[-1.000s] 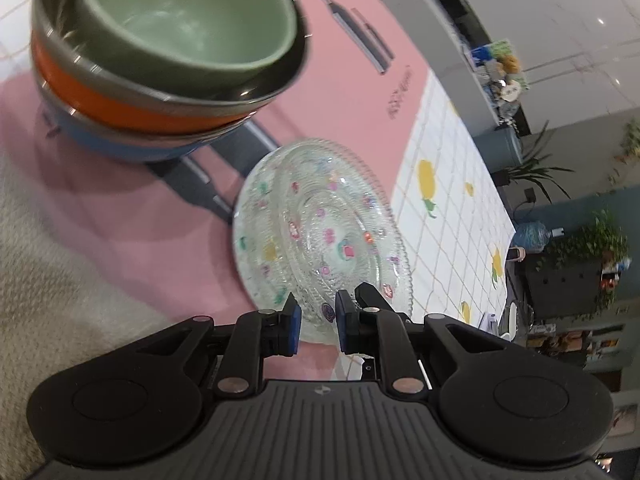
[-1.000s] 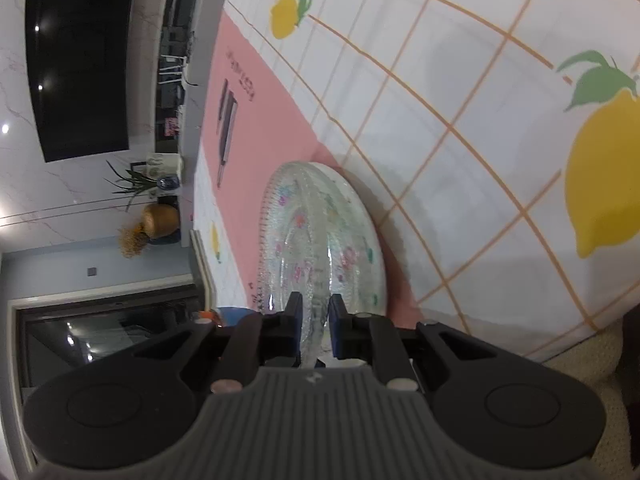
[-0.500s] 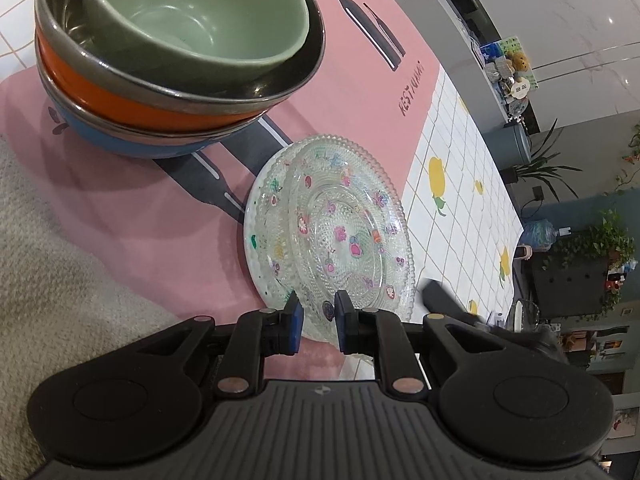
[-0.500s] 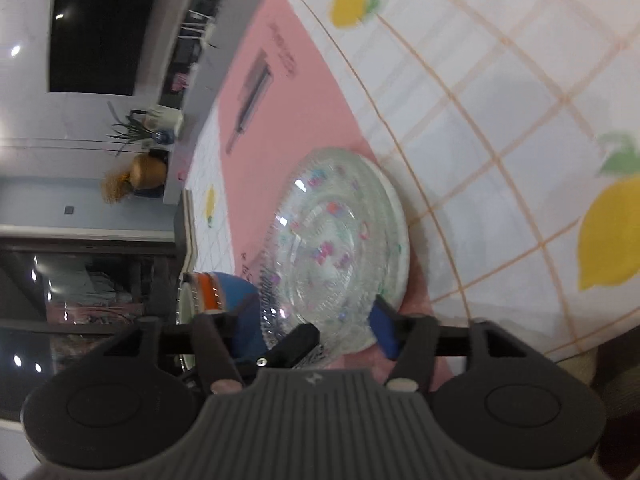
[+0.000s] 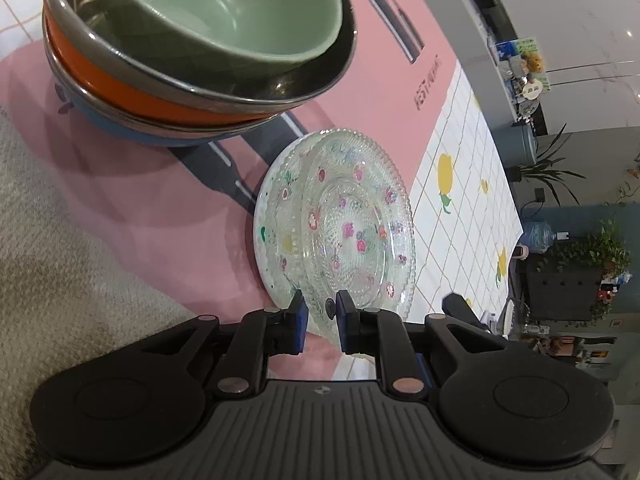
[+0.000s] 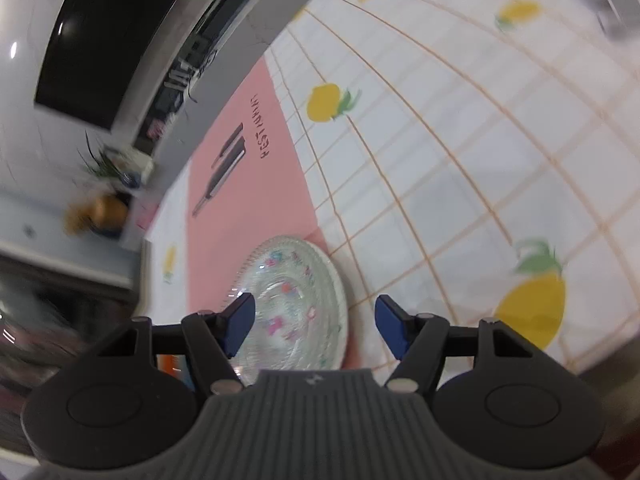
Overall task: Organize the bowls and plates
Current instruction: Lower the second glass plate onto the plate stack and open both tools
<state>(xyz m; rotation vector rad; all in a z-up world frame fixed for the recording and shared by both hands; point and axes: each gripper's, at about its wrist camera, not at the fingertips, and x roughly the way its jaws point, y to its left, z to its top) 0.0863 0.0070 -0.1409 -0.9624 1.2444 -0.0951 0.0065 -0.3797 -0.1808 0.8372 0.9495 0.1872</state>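
1. Bowl stack [image 5: 192,92]: green bowl [image 5: 224,12] nested on top, then steel-rimmed orange bowl [image 5: 132,88], with a blue bowl [image 5: 132,132] at the bottom. Stands on the pink placemat [image 5: 132,208], up and left of the glass plates.
2. Glass plates [image 5: 340,224]: two clear plates with a coloured floral print, the upper one shifted right on the lower. They lie on the pink placemat near its edge, just beside the lemon-print tablecloth [image 5: 472,208].
3. Left gripper [image 5: 320,322]: jaws drawn close, with the near rim of the glass plates between the blue pads; whether they are actually pinching cannot be told.
4. Right gripper [image 6: 312,324]: jaws spread wide, holding nothing; positioned just short of the glass plates [image 6: 292,308], near rim in the gap between its pads. View blurred.
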